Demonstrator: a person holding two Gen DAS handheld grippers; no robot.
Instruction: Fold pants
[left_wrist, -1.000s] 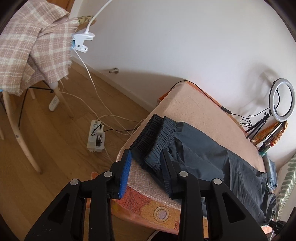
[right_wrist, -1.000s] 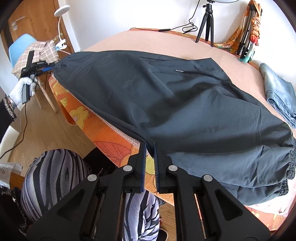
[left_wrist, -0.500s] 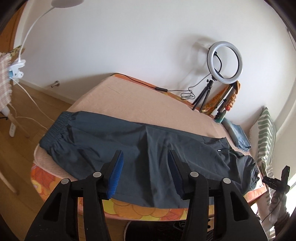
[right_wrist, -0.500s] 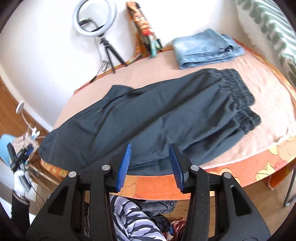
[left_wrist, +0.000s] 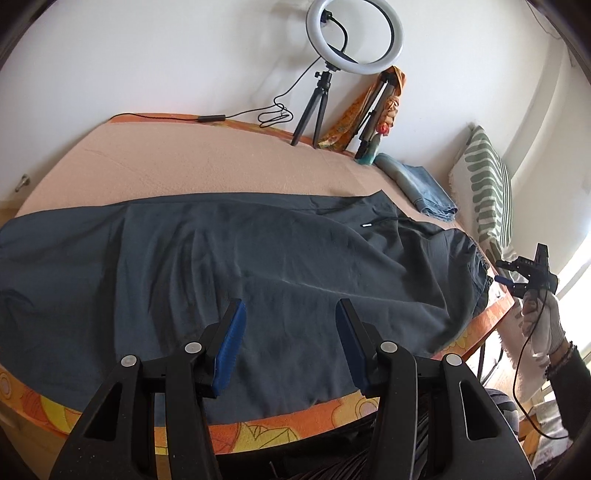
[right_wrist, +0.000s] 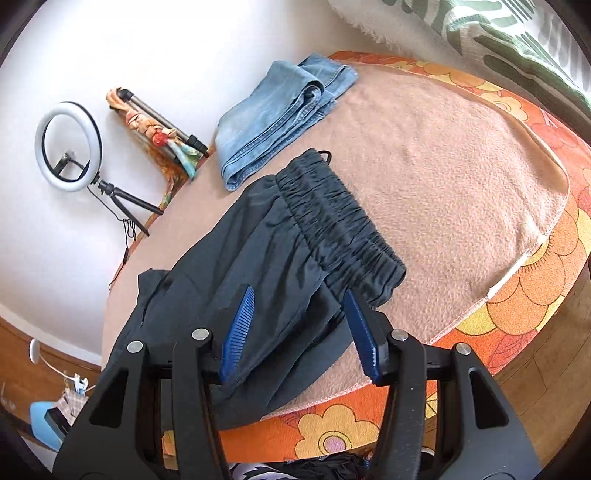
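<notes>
Left wrist: pants (left_wrist: 258, 266), tiny unreadable label (left_wrist: 366, 224)

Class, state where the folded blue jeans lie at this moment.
In the right wrist view, the folded blue jeans lie on the table's far side by the wall, just beyond the dark pants' waistband, right of the ring light.

Pants (left_wrist: 258, 266) lie across the table (left_wrist: 184, 162), folded jeans (right_wrist: 280, 110) behind them.
</notes>
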